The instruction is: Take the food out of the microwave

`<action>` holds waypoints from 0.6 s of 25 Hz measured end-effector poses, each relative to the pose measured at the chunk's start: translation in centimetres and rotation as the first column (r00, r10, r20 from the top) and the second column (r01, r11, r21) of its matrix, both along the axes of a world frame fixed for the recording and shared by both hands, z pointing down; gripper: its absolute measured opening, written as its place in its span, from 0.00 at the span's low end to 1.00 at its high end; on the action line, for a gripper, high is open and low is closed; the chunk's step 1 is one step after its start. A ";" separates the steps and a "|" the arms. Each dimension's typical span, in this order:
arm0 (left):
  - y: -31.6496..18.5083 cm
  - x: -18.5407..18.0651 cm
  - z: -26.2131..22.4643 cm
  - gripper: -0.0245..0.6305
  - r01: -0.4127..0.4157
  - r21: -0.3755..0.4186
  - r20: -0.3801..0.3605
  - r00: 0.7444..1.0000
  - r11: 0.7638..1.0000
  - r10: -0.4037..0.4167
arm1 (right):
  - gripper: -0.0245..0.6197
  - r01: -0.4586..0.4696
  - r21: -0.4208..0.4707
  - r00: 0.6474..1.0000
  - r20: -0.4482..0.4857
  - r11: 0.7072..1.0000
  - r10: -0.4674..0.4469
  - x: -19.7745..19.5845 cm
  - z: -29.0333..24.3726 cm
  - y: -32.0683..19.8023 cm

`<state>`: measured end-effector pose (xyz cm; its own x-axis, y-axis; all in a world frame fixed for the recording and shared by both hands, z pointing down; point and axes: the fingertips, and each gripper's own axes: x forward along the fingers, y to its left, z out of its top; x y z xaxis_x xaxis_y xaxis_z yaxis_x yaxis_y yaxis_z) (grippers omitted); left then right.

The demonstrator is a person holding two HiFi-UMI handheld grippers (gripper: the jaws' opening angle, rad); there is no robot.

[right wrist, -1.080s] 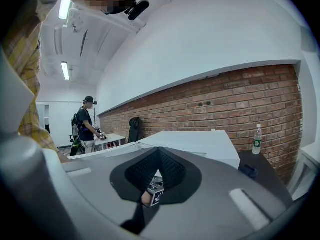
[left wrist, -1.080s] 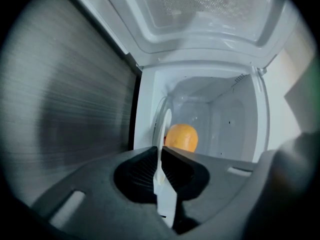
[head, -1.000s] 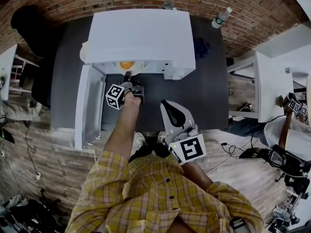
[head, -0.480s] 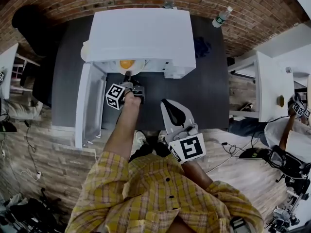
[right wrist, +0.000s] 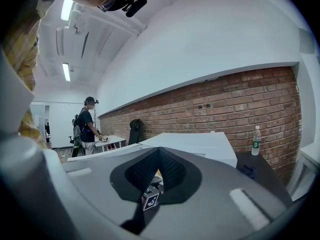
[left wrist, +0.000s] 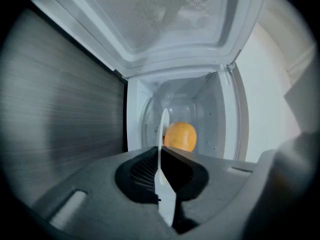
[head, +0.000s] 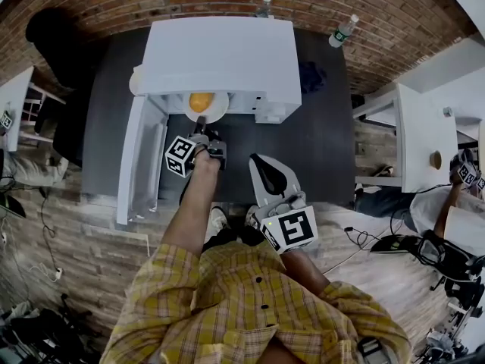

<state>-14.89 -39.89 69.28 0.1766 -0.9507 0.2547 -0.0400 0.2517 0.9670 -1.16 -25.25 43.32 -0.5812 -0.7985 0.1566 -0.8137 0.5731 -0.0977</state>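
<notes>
Plate (head: 217,113) with the orange (head: 200,101) is partly out of the microwave (head: 220,51), its rim pinched in your left tool (head: 201,127). Your right tool (head: 264,165) is closed and empty. Setting it down remains.

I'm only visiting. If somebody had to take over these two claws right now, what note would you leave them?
Left claw: shut on the rim of the plate.
Right claw: shut, empty, held back over the table, short of the microwave.
Things: the orange food sits on the plate, and the plate pokes partly out of the microwave. The door hangs open at the left.
Done: door open, plate gripped.
Left: draw the plate fully clear, then probably set it on the table in front.
</notes>
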 end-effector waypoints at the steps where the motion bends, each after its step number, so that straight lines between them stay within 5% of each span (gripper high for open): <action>1: 0.3 0.1 -0.3 0.05 0.001 0.003 -0.004 1.000 1.000 -0.001 | 0.04 -0.001 0.002 1.000 -0.003 1.000 0.001 0.1 -0.1 0.2; 15: 6.8 0.0 -6.1 0.05 0.019 0.060 -0.021 1.000 0.998 -0.018 | 0.04 -0.007 0.037 1.000 0.015 0.999 0.007 1.1 -1.5 3.4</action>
<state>-14.91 -33.11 63.23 0.1637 -0.9674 0.1934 -0.0159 0.1935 0.9810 -0.06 -21.81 41.78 -0.5778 -0.8075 0.1185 -0.8162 0.5709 -0.0888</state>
